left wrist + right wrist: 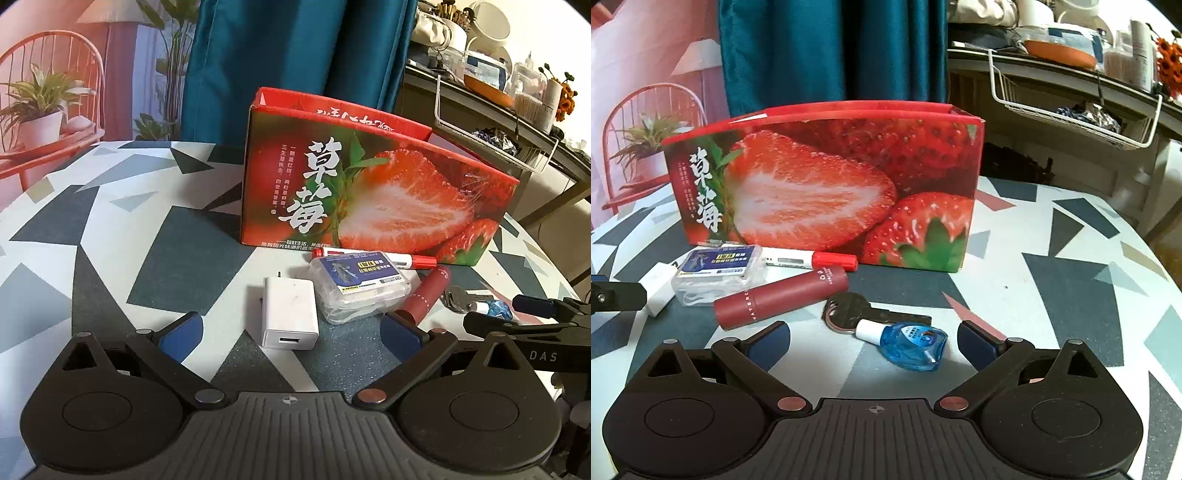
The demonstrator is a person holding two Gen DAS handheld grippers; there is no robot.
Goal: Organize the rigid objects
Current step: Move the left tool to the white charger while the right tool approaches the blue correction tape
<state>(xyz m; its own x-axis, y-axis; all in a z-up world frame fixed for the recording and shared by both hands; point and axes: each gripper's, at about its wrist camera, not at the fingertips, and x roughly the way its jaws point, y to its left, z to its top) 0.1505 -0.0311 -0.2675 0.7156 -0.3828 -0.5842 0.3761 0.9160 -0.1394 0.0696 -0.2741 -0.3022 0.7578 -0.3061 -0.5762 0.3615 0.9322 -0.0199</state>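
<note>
Left wrist, white charger between open jaws

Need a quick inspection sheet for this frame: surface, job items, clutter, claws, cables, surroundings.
Surface: round table with a geometric grey, white and navy pattern.
Job's things: strawberry box, open-topped, upright; in front lie white charger, clear plastic case, red-capped marker, dark red tube, key, blue bottle.
Clutter: nothing seen.
Claws: left claw open, straddling the charger; right claw open, blue bottle between its fingers.
Cables: nothing seen.
Surroundings: teal curtain, wire basket on a crowded shelf.
</note>
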